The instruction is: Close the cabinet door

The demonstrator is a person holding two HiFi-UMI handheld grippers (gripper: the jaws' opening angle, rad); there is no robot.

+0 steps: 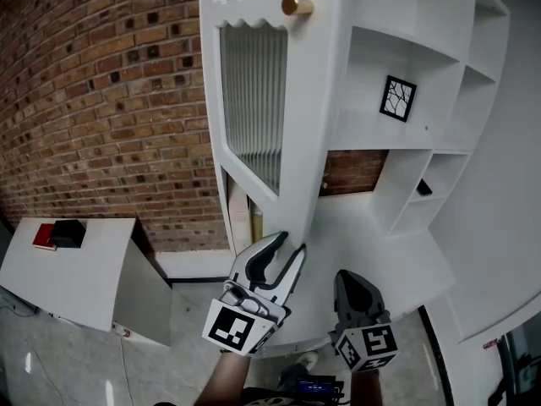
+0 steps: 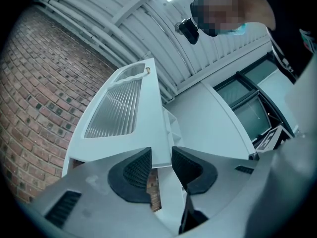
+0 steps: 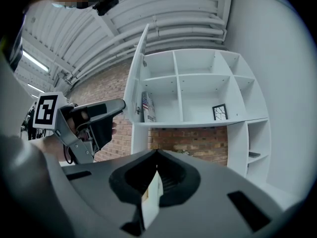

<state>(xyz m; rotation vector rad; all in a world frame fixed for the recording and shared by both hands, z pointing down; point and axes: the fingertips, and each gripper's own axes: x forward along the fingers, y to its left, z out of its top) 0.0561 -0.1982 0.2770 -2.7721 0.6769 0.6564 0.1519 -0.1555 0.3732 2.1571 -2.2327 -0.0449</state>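
Observation:
The white cabinet door (image 1: pixel 297 117) stands open, with a ribbed glass panel (image 1: pixel 254 100) and a gold knob (image 1: pixel 297 5) near its top. My left gripper (image 1: pixel 289 248) reaches up to the door's bottom corner. In the left gripper view the door's (image 2: pixel 133 118) lower edge sits between the two dark pads of the left gripper (image 2: pixel 161 163), which is shut on it. My right gripper (image 1: pixel 351 279) hangs lower and to the right, shut and holding nothing. In the right gripper view the door (image 3: pixel 136 78) is seen edge-on in front of the open shelves (image 3: pixel 198 83), past the right gripper's (image 3: pixel 157 155) own tips.
A small framed picture (image 1: pixel 397 98) and a dark object (image 1: pixel 424 189) sit on the white shelves (image 1: pixel 372 138). Books (image 3: pixel 147 107) stand inside behind the door. A brick wall (image 1: pixel 101 100) runs along the left. A low white unit (image 1: pixel 84 286) carries a red book (image 1: pixel 44 237) and a black box (image 1: pixel 68 231).

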